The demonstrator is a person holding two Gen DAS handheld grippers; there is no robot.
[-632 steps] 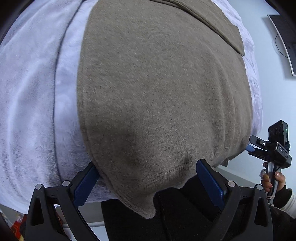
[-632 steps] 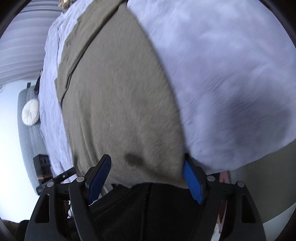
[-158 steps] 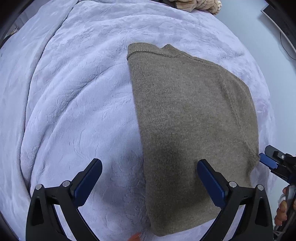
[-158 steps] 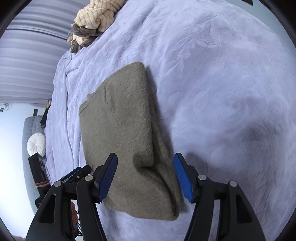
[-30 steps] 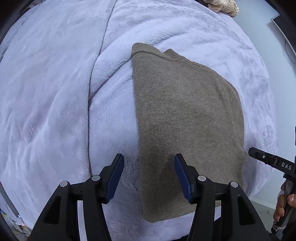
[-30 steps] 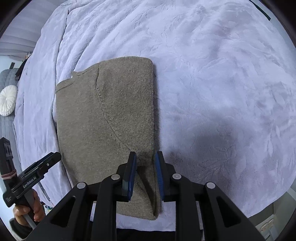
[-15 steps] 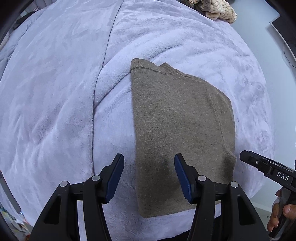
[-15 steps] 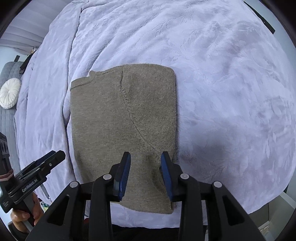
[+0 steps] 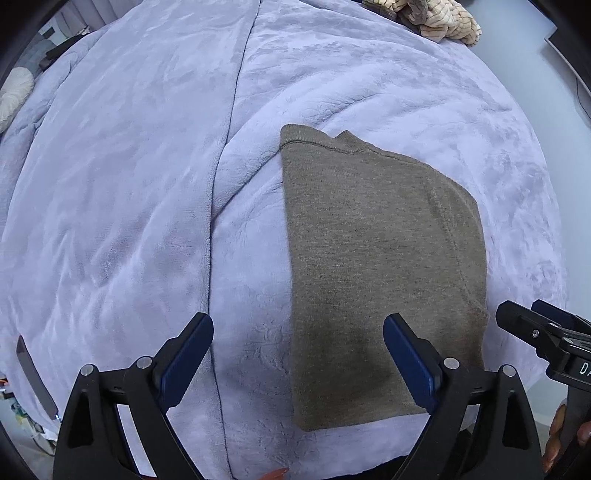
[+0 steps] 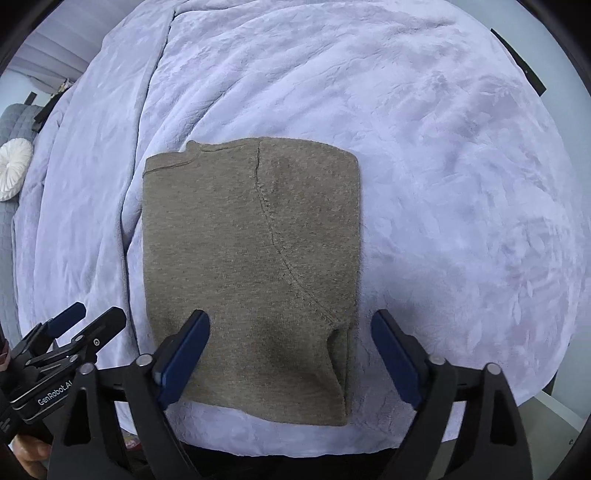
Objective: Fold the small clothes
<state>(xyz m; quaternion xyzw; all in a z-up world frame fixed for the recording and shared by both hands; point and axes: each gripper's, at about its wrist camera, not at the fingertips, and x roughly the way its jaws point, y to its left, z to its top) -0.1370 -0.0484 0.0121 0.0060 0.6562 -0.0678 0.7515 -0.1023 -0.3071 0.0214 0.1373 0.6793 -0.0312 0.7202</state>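
Right wrist view: my right tool hangs above the near end of the folded sweater, pointing down at it, jaws spread wide with nothing in them; they have just been opening, and the cloth lies flat below, free of the pads. The near right corner of the sweater, where the layers gape a little, sits between the two blue pads; the rest of the garment runs straight away from the tool. Long axis: near-to-far along the bed, collar edge at the far end, the fold on the right side. In the left wrist view my left tool is likewise wide and empty, its jaws also just opened, and it straddles the sweater's left edge: the right pad is over the cloth, the left pad over bare bedspread. So the garment lies ahead and slightly right of the left tool, dead ahead of the right one. Both tools are at the near short end, about equally close; the right is the better centred. My judgement: the piece looks folded and released, with a heap of other clothes waiting at the far corner of the bed.
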